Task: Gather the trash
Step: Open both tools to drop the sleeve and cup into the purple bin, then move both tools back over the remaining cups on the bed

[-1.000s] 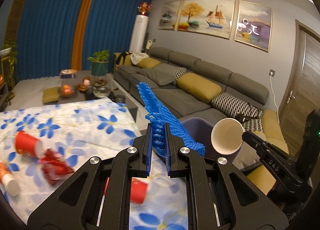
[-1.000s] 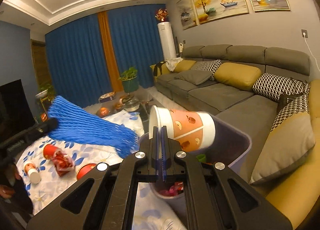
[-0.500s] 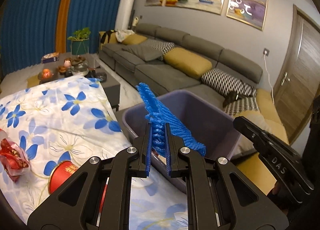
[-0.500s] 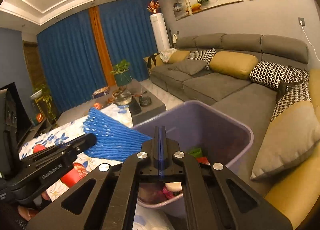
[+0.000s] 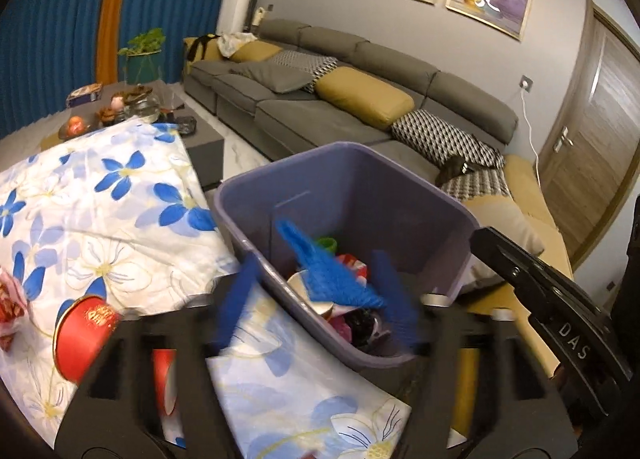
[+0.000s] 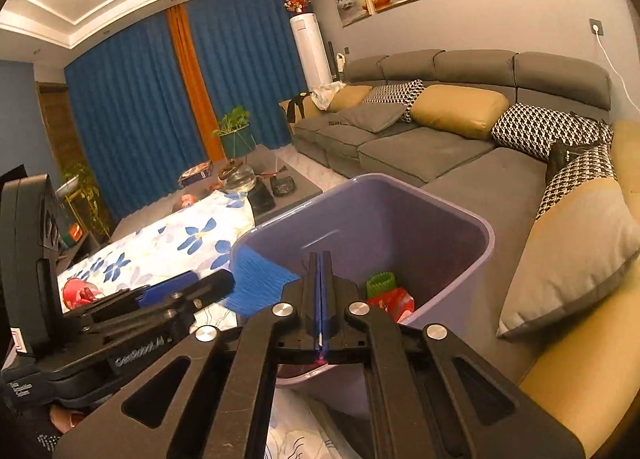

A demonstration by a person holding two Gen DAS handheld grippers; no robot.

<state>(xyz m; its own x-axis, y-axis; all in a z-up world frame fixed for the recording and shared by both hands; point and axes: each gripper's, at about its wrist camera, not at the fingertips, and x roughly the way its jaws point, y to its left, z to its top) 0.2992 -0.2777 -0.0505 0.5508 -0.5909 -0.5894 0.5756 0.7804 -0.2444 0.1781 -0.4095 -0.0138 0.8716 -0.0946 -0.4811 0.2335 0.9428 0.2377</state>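
My left gripper (image 5: 316, 299) has just been opening, its jaws wide; the blue foam net (image 5: 332, 275) hangs loose between them (over the purple bin (image 5: 352, 163)). My right gripper (image 6: 320, 271) is closed, empty.

The bin (image 5: 424, 195) at the centre of the frame is pale purple. Inside it lies a bright blue foam net (image 5: 332, 279) over red, green and white scraps. The bench (image 5: 100, 195) at left wears a white cloth printed with blue flowers; a red cup (image 5: 84, 335) with gold lettering lies at lower left. Both claws are black with blue pads (image 5: 236, 299). At upper right the sofa (image 6: 420, 147) is grey, its cushions mustard yellow or black-and-white houndstooth. The curtains (image 6: 132, 107) at upper left are deep blue with one orange stripe.
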